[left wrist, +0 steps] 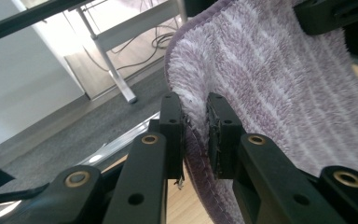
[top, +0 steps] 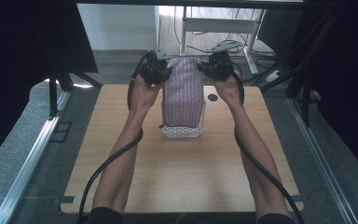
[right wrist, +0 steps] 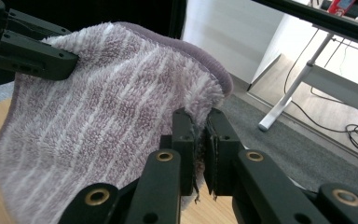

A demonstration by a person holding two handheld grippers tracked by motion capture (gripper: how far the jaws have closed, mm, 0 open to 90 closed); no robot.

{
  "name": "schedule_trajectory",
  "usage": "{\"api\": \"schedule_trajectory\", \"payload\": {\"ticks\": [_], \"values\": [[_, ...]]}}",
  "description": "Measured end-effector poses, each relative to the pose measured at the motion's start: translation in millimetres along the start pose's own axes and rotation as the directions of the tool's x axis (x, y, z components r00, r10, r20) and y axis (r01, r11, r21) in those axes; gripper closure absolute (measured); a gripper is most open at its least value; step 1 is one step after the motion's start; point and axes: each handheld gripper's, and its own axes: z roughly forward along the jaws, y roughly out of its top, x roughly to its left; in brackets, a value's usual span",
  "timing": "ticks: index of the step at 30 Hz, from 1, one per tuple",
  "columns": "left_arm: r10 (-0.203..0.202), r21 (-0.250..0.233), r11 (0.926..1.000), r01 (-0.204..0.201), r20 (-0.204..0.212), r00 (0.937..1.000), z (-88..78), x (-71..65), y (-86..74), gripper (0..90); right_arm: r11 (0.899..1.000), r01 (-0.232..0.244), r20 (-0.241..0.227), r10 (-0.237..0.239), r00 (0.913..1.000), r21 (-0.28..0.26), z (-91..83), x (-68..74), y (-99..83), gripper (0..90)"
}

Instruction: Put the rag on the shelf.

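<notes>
Purple striped towel [top: 182, 91] held up by top corners above white basket [top: 182, 131] on counter [top: 182, 172]. Left gripper [left wrist: 195, 128] and right gripper [right wrist: 199, 149] jaws clamped on edges. Recommended: lower evenly, keep corners level, fold into basket.

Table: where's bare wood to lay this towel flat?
The widest free patch is the near half of the table, between the two forearms and in front of the white basket. Narrower strips lie outside each forearm. The far middle is crowded: the basket, the hanging towel, and both claws, left and right.
</notes>
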Motion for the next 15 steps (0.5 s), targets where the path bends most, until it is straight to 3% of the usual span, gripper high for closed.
{"api": "schedule_trajectory", "payload": {"ticks": [8, 12, 15], "values": [[0.036, 0.059, 0.9976, -0.034, -0.029, 0.9989, 23.3, -1.2, -11.5, 76.6, 0.999, -0.001, 0.012, 0.0, 0.9999, 0.047, 22.7, -1.2, -15.1, 83.2], [0.051, 0.107, 0.9931, -0.048, -0.025, 0.9984, 36.6, -3.8, -19.4, 76.1, 0.996, -0.022, 0.001, 0.022, 0.9998, 0.085, 36.4, -2.5, -29.4, 82.7], [0.04, 0.153, 0.9874, -0.041, 0.01, 0.9991, 47.9, -3.9, -29.5, 75.5, 0.993, -0.027, -0.006, 0.028, 0.9996, 0.119, 42.9, -3.0, -38.2, 81.7]]}}
